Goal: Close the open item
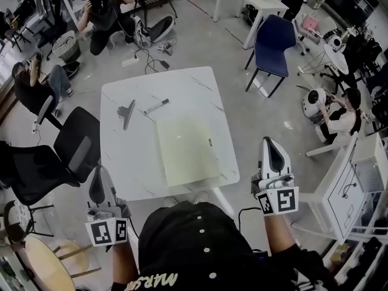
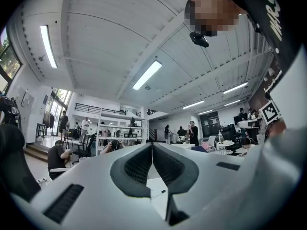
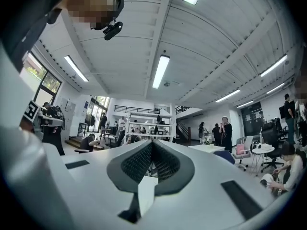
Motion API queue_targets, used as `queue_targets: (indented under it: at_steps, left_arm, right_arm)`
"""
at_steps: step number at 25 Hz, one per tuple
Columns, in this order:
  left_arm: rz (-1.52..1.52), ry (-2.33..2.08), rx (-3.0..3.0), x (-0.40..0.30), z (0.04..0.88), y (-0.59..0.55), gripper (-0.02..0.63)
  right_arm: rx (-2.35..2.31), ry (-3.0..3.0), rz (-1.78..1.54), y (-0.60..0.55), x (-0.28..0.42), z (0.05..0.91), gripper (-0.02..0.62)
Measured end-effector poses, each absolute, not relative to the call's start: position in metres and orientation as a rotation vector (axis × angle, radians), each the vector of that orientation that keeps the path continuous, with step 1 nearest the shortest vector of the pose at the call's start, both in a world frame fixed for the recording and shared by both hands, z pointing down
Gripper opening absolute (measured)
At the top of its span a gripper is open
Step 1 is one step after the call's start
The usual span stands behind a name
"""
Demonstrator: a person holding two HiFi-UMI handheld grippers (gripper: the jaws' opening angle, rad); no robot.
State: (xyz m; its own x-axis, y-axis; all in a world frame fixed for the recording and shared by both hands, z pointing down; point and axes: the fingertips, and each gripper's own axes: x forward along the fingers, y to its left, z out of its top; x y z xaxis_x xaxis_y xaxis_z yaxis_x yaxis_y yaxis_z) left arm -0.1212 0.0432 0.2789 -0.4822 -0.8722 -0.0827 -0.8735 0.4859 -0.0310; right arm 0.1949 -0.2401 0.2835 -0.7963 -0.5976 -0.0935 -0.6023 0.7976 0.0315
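Note:
A pale yellow-green folder [image 1: 187, 149] lies flat on the white marble table [image 1: 182, 83], with a small dark tab on its right edge. A marker pen [image 1: 156, 107] and a grey metal clip-like piece [image 1: 126, 113] lie at the table's far left. My left gripper [image 1: 100, 185] is off the table's near left corner, jaws shut, nothing held. My right gripper [image 1: 271, 149] is off the near right edge, also shut and empty. In the left gripper view the left gripper [image 2: 152, 145] points up into the room; in the right gripper view so does the right gripper [image 3: 152, 143].
Black office chairs [image 1: 73, 153] stand left of the table and a blue chair [image 1: 273, 44] is behind it at the right. A small round wooden table [image 1: 51, 262] is at the lower left. People sit on the floor and at desks around the room.

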Motion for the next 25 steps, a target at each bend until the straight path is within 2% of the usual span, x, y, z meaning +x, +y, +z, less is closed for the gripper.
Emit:
queue_targets:
  at_steps: [25]
  left_arm:
    - [-0.019,2.608,-1.571,-0.127,0.276,0.035,0.021]
  right_arm:
    - [-0.923,2.955,0.108,-0.236,0.171,0.28,0.026]
